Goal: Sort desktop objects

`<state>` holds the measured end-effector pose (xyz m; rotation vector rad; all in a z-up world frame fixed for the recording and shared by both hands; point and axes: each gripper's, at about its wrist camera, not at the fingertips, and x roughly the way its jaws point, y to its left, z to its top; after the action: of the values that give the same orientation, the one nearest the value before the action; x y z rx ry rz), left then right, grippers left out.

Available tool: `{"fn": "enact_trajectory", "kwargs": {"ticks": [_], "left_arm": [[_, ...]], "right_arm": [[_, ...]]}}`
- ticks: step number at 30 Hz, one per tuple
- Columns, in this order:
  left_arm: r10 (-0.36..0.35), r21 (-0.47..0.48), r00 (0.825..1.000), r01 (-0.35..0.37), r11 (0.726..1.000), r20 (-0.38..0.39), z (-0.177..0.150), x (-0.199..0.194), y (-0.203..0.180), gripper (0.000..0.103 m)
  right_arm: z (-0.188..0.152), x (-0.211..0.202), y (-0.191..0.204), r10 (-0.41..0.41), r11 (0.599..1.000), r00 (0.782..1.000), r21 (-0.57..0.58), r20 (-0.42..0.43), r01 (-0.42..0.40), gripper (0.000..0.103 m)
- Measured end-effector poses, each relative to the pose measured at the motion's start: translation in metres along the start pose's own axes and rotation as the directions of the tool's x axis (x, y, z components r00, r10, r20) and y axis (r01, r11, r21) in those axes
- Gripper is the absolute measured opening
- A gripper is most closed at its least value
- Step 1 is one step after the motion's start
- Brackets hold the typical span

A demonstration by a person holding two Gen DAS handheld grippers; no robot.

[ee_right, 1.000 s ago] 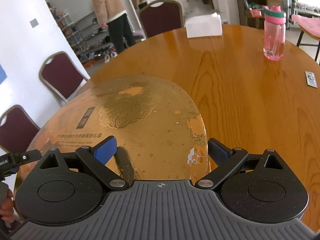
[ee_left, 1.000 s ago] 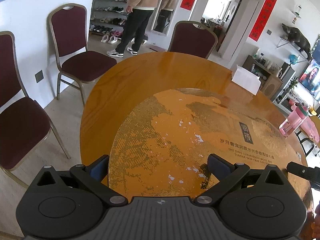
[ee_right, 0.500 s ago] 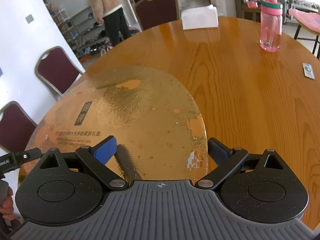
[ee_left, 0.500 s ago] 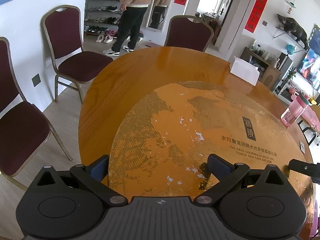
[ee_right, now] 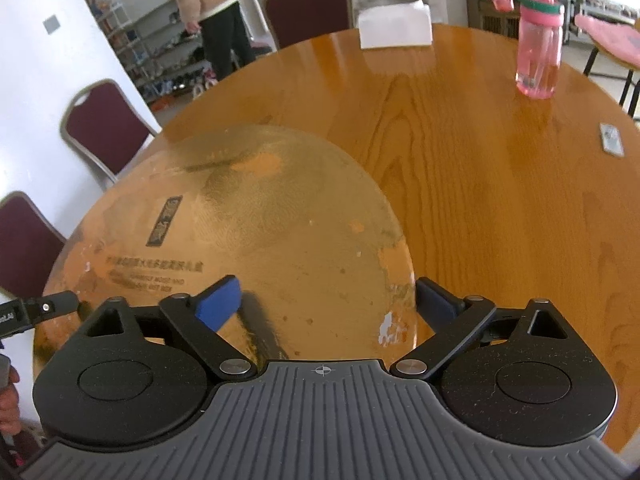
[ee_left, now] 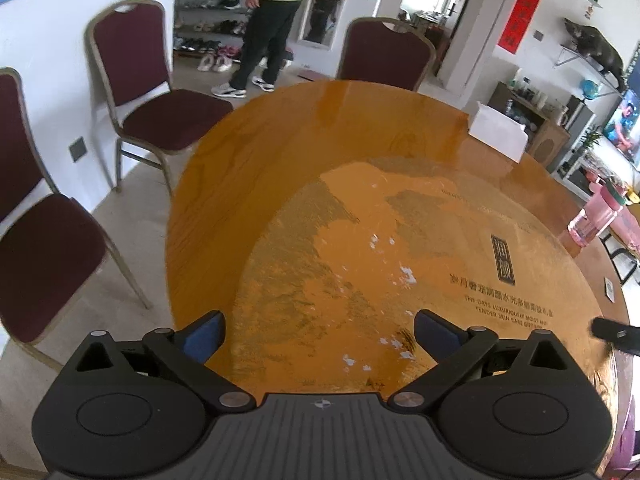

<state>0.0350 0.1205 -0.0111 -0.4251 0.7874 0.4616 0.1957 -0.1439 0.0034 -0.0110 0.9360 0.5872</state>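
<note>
A large round gold box [ee_left: 380,260] with dark printed text lies flat on the round wooden table [ee_left: 260,152]. Its worn lid fills the middle of both views. My left gripper [ee_left: 320,332] is open, and the box's near rim runs between its blue pads. From the other side, my right gripper [ee_right: 328,304] is open too, with the gold box [ee_right: 280,220] under and between its fingers. I cannot tell whether any pad touches the box. A pink water bottle [ee_right: 538,44] stands upright at the table's far right.
A white tissue box [ee_right: 394,24] sits at the table's [ee_right: 480,200] far edge, and a small grey flat item [ee_right: 611,140] lies at the right. Dark red chairs [ee_left: 136,80] ring the table. A person [ee_left: 276,20] stands by the shoe shelves behind.
Both views have tipped slightly, so the table, box and far objects sit a little higher in frame. The fingers of both grippers keep the same wide spread.
</note>
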Motion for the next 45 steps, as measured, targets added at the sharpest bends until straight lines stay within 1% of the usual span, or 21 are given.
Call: {"fn": "enact_trajectory", "kwargs": {"ticks": [2,4,5,7,9,11,14,18,21,26,29,30,32,34,40,42,43,45], "left_arm": [[0.039,0.024,0.999,-0.039,0.999,0.024,0.002,-0.015,0.002,0.101],[0.124,0.066,0.991,-0.127,0.99,0.048,0.0,-0.03,0.003,0.101],[0.168,0.089,0.984,-0.172,0.981,0.053,-0.002,-0.037,0.003,0.101],[0.259,0.144,0.965,-0.261,0.954,0.035,-0.01,-0.045,0.002,0.101],[0.301,0.153,0.953,-0.301,0.941,0.026,-0.02,-0.052,0.003,0.101],[0.307,0.139,0.952,-0.305,0.942,0.008,-0.029,-0.058,0.005,0.101],[0.291,0.15,0.957,-0.287,0.946,-0.007,-0.039,-0.061,0.0,0.101],[0.315,0.204,0.949,-0.31,0.929,0.007,-0.044,-0.059,-0.012,0.101],[0.332,0.23,0.943,-0.325,0.917,0.008,-0.048,-0.06,-0.013,0.101],[0.332,0.25,0.943,-0.316,0.915,-0.022,-0.053,-0.057,-0.014,0.103],[0.339,0.245,0.94,-0.321,0.915,-0.034,-0.054,-0.055,-0.012,0.103],[0.349,0.246,0.936,-0.329,0.912,-0.041,-0.054,-0.054,-0.012,0.103],[0.379,0.257,0.924,-0.354,0.899,-0.055,-0.055,-0.05,-0.011,0.103],[0.392,0.259,0.917,-0.362,0.895,-0.072,-0.057,-0.047,-0.008,0.103],[0.404,0.275,0.912,-0.372,0.887,-0.071,-0.06,-0.047,-0.011,0.103],[0.407,0.279,0.91,-0.373,0.885,-0.074,-0.061,-0.049,-0.012,0.1],[0.403,0.279,0.912,-0.368,0.887,-0.077,-0.06,-0.052,-0.013,0.1],[0.381,0.277,0.921,-0.348,0.896,-0.076,-0.059,-0.059,-0.017,0.101]], "right_arm": [[0.007,-0.018,0.005,-0.015,1.0,0.999,-0.015,0.03,0.016,0.095],[0.009,-0.043,0.011,0.002,1.0,0.998,-0.023,0.06,-0.001,0.097],[0.008,-0.054,0.014,0.016,1.0,0.997,-0.024,0.069,-0.014,0.097],[0.002,-0.074,0.019,0.04,0.999,0.997,-0.028,0.07,-0.039,0.098],[-0.01,-0.09,0.025,0.056,0.998,0.997,-0.035,0.061,-0.053,0.098],[-0.026,-0.101,0.03,0.055,0.998,0.997,-0.047,0.052,-0.052,0.098],[-0.047,-0.104,0.036,0.02,0.998,1.0,-0.064,0.024,-0.019,0.097],[-0.064,-0.096,0.037,0.0,0.998,1.0,-0.069,-0.03,-0.002,0.095],[-0.067,-0.091,0.037,-0.003,0.999,0.998,-0.054,-0.064,0.0,0.095],[-0.072,-0.09,0.037,-0.009,0.998,0.996,-0.056,-0.084,0.004,0.095],[-0.075,-0.089,0.037,-0.012,0.998,0.995,-0.056,-0.097,0.007,0.095],[-0.076,-0.089,0.038,-0.012,0.998,0.995,-0.055,-0.099,0.007,0.095],[-0.076,-0.089,0.039,-0.013,0.998,0.995,-0.06,-0.1,0.007,0.095],[-0.076,-0.088,0.039,-0.013,0.998,0.995,-0.064,-0.104,0.007,0.095],[-0.077,-0.086,0.039,-0.018,0.997,0.993,-0.076,-0.117,0.009,0.095],[-0.077,-0.085,0.04,-0.024,0.996,0.993,-0.086,-0.118,0.014,0.095],[-0.078,-0.086,0.041,-0.025,0.996,0.993,-0.09,-0.117,0.015,0.095],[-0.078,-0.088,0.042,-0.028,0.995,0.994,-0.1,-0.109,0.017,0.096]]}}
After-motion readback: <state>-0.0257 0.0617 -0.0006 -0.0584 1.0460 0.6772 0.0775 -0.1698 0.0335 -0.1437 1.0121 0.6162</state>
